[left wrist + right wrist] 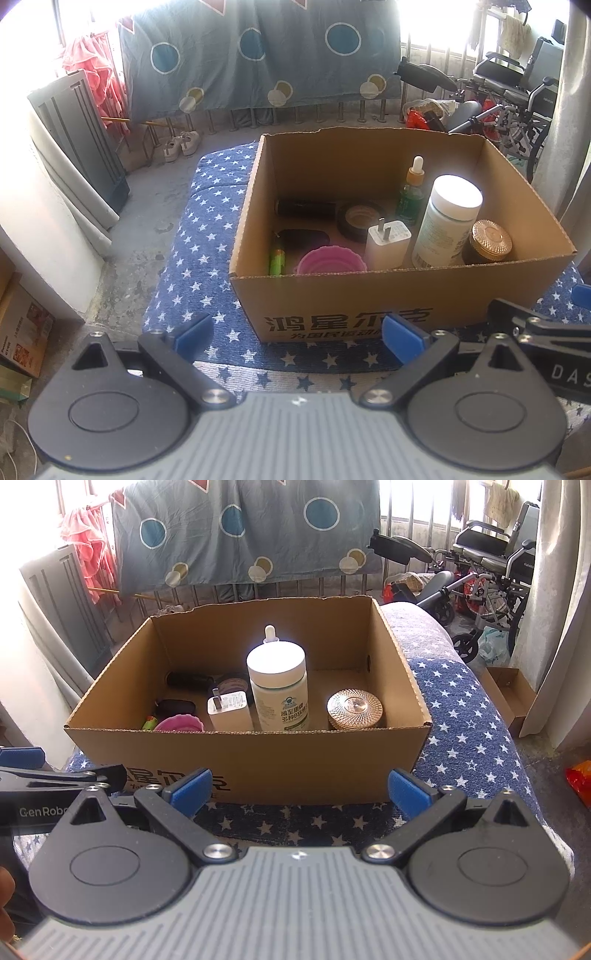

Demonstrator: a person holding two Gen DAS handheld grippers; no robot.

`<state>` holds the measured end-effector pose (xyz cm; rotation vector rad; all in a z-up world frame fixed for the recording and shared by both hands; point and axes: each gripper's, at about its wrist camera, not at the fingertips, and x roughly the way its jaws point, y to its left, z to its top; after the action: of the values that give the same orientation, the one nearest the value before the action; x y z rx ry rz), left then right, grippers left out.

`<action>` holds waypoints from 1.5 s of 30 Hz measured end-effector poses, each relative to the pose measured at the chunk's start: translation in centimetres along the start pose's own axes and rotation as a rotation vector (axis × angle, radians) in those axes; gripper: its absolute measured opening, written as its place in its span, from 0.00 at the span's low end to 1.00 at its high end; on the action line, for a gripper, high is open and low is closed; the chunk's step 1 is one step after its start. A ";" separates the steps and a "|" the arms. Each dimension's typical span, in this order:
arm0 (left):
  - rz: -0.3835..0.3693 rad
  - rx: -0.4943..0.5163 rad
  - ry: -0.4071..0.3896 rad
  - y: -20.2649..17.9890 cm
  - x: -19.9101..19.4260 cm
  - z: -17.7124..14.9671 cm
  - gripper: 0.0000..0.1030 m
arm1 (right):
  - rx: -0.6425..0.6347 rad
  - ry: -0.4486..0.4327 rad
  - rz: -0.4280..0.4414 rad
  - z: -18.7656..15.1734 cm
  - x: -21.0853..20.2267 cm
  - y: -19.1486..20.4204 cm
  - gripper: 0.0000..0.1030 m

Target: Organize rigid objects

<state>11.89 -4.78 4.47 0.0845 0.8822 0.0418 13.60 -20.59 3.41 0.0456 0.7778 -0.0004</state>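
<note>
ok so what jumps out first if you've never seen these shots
An open cardboard box on a star-print blue cover, holding small items. Tallest is a white-capped bottle near the middle, sunlight glaring off its lid, with a gold-lidded jar to its right and a white charger plug to its left. Both claws, left and right, hang open and empty before the box.

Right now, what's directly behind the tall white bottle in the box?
In the right wrist view, only the white tip of a dropper bottle shows above the tall white bottle; its body is hidden. The left wrist view shows it green, standing upright.
</note>
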 end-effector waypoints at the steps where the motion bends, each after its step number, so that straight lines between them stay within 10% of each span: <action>1: 0.000 0.000 0.000 0.0 0.0 0.0 0.96 | -0.001 0.000 0.000 0.0 0.0 0.0 0.99; 45: -0.003 -0.008 0.003 0.2 0.1 -0.1 0.95 | -0.018 -0.007 -0.007 0.1 0.0 0.4 0.99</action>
<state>11.93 -4.61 4.36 0.0755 0.8849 0.0427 13.70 -20.18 3.51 0.0264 0.7707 0.0001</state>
